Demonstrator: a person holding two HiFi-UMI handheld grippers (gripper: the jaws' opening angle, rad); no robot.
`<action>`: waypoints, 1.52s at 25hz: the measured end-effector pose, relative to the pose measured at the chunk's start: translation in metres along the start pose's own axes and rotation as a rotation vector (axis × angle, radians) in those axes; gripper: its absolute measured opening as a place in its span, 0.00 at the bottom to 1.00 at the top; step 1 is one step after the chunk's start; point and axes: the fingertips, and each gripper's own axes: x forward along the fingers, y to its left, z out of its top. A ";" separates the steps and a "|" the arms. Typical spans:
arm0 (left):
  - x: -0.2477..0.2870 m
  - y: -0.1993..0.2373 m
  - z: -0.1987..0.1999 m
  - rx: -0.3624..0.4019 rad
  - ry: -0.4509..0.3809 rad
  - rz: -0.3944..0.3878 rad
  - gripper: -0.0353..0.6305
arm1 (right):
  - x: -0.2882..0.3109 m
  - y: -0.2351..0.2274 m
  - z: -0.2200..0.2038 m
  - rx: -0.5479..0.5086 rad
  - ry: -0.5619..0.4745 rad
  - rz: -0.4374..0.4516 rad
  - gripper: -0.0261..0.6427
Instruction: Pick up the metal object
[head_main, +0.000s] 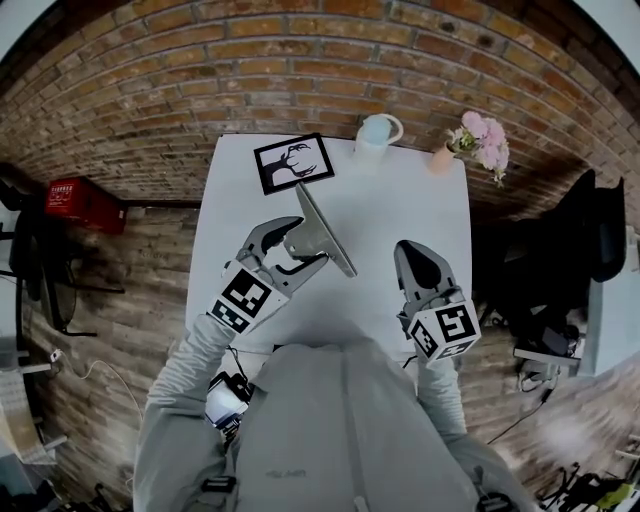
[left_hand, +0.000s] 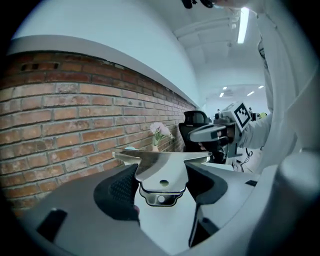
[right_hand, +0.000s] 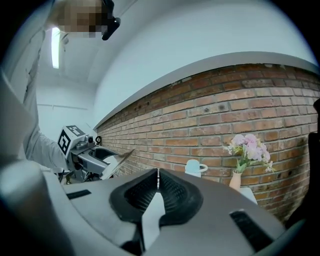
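Far to the left of the left gripper (head_main: 298, 245), on the floor, we see a red crate (head_main: 83, 205); any print on it is too small to read. The left gripper is clamped on the metal object (head_main: 325, 232). In the left gripper view the two dark pads press on the sides of its narrow tab, which has two round holes. The wide straight edge of the piece lies across just past the jaw tips. The piece is shiny and flat, and it is held tilted. We cannot tell if it touches the white table (head_main: 400, 210). The cube (head_main: 243, 297) at the back of this gripper carries black-and-white square markers. Just beyond the jaws lies a black-framed picture (head_main: 293, 162) with a dark shape on white. Further ahead and to the right, at the far edge of the table, stands a pale blue mug (head_main: 377, 132), close to the brick wall (head_main: 300, 70).

The right gripper (head_main: 414, 250) is well apart from the metal object, at its right. Its jaws are closed together and hold nothing. Ahead of it and to the right stands a small vase (head_main: 442, 158) with pink flowers (head_main: 482, 140). Far to its right is a black chair (head_main: 590, 235). The small print on the person's grey sweater (head_main: 330, 430) is too small to read.
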 end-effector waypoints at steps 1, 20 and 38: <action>-0.003 0.000 0.004 -0.015 -0.018 0.001 0.51 | 0.001 0.000 0.001 -0.001 -0.002 0.002 0.08; -0.053 0.019 0.024 -0.338 -0.265 -0.003 0.51 | 0.002 0.008 0.007 -0.133 0.030 -0.039 0.08; -0.036 0.024 0.020 -0.341 -0.238 -0.036 0.51 | -0.006 -0.006 0.006 -0.095 0.020 -0.088 0.08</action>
